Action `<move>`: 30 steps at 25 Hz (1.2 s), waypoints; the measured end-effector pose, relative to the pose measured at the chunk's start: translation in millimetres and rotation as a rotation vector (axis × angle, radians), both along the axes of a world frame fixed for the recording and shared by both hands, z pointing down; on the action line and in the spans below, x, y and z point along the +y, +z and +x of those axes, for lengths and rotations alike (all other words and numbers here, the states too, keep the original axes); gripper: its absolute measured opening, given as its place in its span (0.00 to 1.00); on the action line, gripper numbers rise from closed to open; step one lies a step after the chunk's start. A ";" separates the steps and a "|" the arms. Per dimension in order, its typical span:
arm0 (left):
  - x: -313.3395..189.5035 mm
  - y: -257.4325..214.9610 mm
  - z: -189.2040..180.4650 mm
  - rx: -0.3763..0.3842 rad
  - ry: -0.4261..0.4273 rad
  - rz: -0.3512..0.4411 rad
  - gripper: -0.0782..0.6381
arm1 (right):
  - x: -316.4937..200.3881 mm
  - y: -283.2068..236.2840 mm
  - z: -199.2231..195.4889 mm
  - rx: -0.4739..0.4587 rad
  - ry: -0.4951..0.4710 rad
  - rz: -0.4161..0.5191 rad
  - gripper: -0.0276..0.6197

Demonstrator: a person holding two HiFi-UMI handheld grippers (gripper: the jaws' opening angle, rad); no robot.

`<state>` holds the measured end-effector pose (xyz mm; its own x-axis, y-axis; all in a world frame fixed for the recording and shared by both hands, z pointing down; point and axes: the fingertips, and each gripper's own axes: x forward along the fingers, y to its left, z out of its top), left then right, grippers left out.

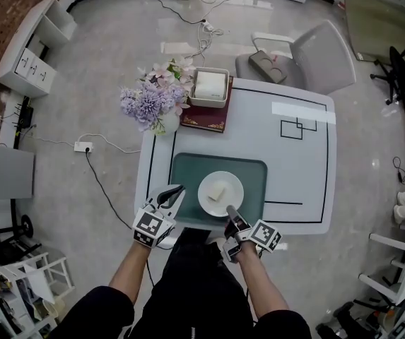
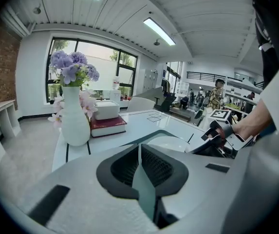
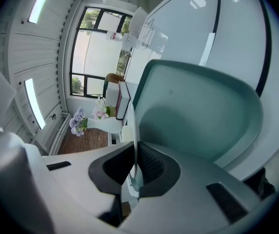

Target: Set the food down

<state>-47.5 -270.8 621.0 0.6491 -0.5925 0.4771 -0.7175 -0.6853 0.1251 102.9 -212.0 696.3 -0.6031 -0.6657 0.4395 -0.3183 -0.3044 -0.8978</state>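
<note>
A white plate (image 1: 209, 205) holding a pale block of food (image 1: 218, 191) rests on a green tray (image 1: 188, 168) at the near edge of the white table (image 1: 294, 168). My right gripper (image 1: 231, 211) is shut on the plate's near rim; in the right gripper view that rim (image 3: 135, 126) shows as a thin white edge between the jaws, with the tray (image 3: 202, 116) beyond. My left gripper (image 1: 177, 193) is at the tray's near left corner, shut on the tray's edge (image 2: 145, 189). In the left gripper view the plate (image 2: 171, 143) and right gripper (image 2: 212, 138) lie ahead.
A white vase of purple flowers (image 1: 153, 104) stands at the table's far left corner, beside a white box (image 1: 210, 87) on a dark red book (image 1: 206, 122). A grey chair (image 1: 315, 55) sits beyond the table. Black outlines mark the table's right half.
</note>
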 end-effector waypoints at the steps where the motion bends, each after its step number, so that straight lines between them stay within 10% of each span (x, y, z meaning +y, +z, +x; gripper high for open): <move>1: -0.3 1.5 -3.4 0.000 -0.006 -0.003 0.14 | -2.0 1.7 -4.6 0.003 -0.011 -0.004 0.07; 16: -2.4 14.1 -36.1 0.012 -0.060 -0.024 0.14 | -14.1 23.1 -37.6 0.048 -0.095 -0.067 0.07; 30: -4.3 13.4 -27.8 0.020 -0.036 -0.033 0.14 | -17.4 20.5 -25.3 0.420 -0.271 -0.020 0.21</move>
<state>-75.3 -275.1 634.4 0.6375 -0.5998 0.4836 -0.7386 -0.6544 0.1621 77.6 -229.4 716.9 -0.5213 -0.4987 0.6925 -0.7213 -0.1761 -0.6699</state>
